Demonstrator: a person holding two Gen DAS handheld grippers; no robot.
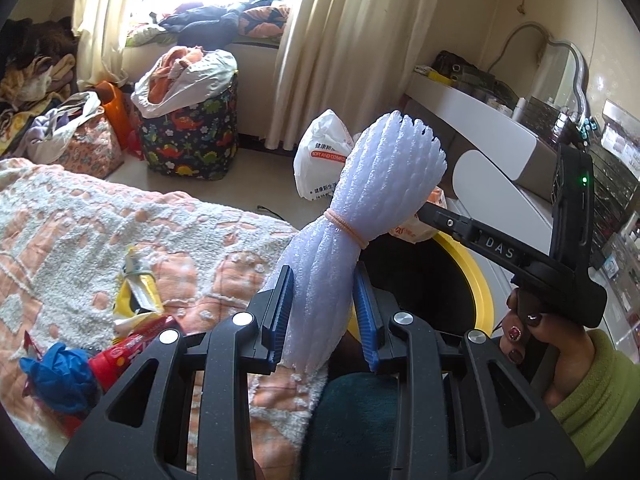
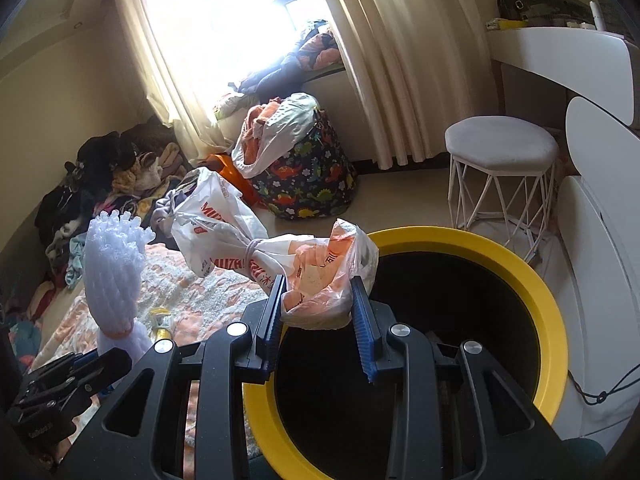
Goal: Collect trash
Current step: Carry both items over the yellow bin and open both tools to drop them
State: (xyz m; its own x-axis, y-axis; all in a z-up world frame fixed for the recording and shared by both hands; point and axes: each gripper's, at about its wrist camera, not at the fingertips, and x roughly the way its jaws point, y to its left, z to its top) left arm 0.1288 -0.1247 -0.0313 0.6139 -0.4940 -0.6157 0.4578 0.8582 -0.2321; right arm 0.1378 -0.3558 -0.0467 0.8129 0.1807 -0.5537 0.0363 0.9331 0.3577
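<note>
My left gripper is shut on a bundle of white foam netting tied with a rubber band; the bundle sticks up past the fingers. My right gripper is shut on a knotted white and orange plastic bag, held over the near rim of a yellow-rimmed bin with a dark inside. In the left wrist view the right gripper reaches in from the right with the plastic bag partly hidden behind the foam, and the bin lies below. The foam bundle shows at left in the right wrist view.
Loose wrappers and a blue crumpled piece lie on the orange and white bedspread. A dinosaur-print basket stuffed with clothes stands by the curtains. A white stool and a white dressing table stand right of the bin.
</note>
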